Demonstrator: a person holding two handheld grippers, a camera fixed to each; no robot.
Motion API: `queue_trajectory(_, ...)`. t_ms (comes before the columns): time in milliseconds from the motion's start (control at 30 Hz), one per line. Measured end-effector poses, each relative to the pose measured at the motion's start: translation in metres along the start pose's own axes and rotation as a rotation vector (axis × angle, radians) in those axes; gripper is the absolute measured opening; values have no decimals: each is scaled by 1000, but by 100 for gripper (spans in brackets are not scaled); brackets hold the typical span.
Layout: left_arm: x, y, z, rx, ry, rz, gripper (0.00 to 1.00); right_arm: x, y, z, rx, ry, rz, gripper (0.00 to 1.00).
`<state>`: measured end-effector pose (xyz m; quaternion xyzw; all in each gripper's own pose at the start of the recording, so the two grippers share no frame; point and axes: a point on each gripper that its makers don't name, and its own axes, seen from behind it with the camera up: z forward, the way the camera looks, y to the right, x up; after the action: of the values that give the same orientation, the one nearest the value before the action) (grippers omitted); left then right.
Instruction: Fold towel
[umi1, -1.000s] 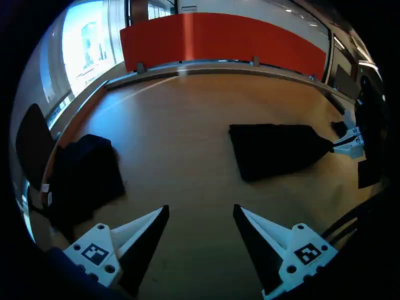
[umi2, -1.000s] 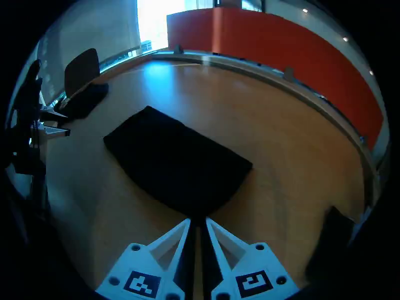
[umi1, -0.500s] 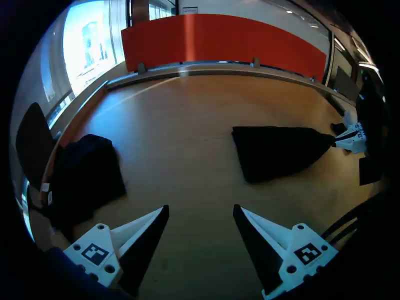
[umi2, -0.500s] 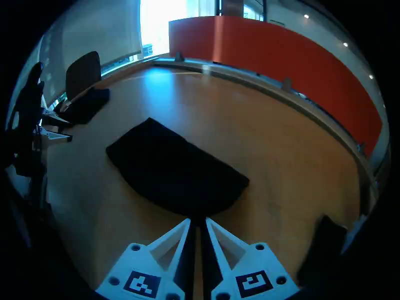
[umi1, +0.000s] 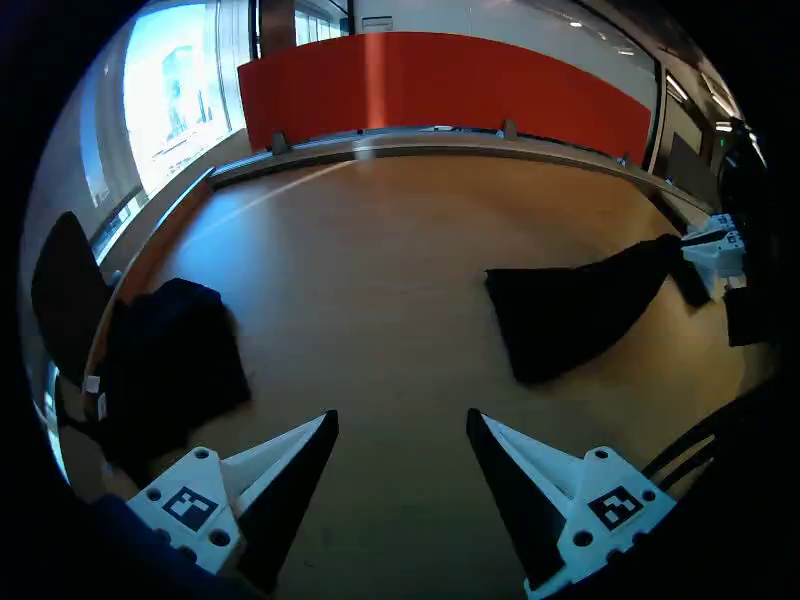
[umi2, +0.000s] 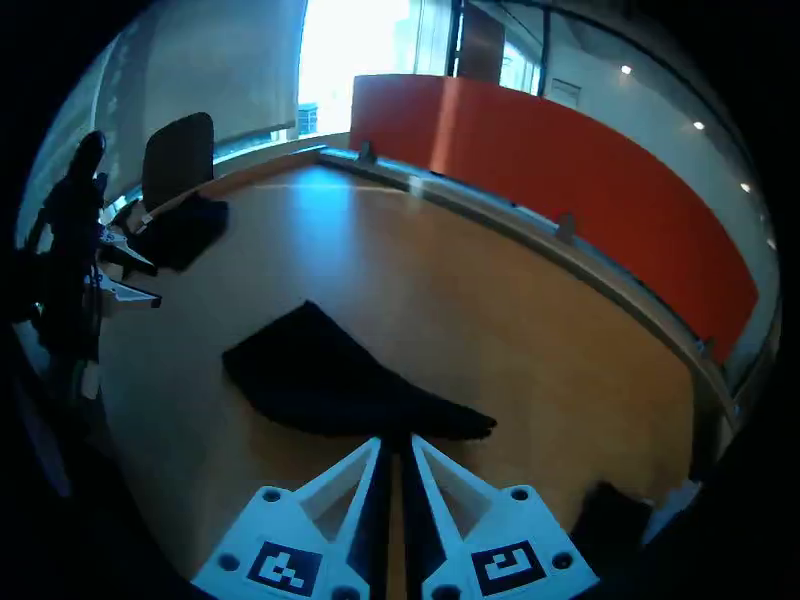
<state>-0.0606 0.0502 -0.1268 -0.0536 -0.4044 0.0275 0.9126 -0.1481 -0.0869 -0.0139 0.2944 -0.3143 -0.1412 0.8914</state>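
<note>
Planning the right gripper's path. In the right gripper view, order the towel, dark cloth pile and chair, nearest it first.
1. Towel, gripped, straight ahead.
2. Dark cloth pile, far left.
3. Chair, left, behind the pile.

Bare tabletop (umi1: 380, 260) btwn dark pile (umi1: 175, 350) & towel (umi1: 560, 310); orange divider (umi1: 450, 85) along far edge, chair (umi1: 60, 280) beside pile.

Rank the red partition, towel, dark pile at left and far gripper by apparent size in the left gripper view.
1. red partition
2. towel and dark pile, about alike
3. right gripper, smallest
</note>
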Motion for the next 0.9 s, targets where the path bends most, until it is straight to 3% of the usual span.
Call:
queue_trajectory(267,3,3,0,-3,1,3,95,20,6,-13,-4,27,-45,5)
queue_trajectory(467,3,3,0,-1,-1,1,95,21,6,-11,0,22,-66,5)
queue_trajectory(900,4,-4,-5,11,8,-13,95,47,-36,12,79,50,-106,5)
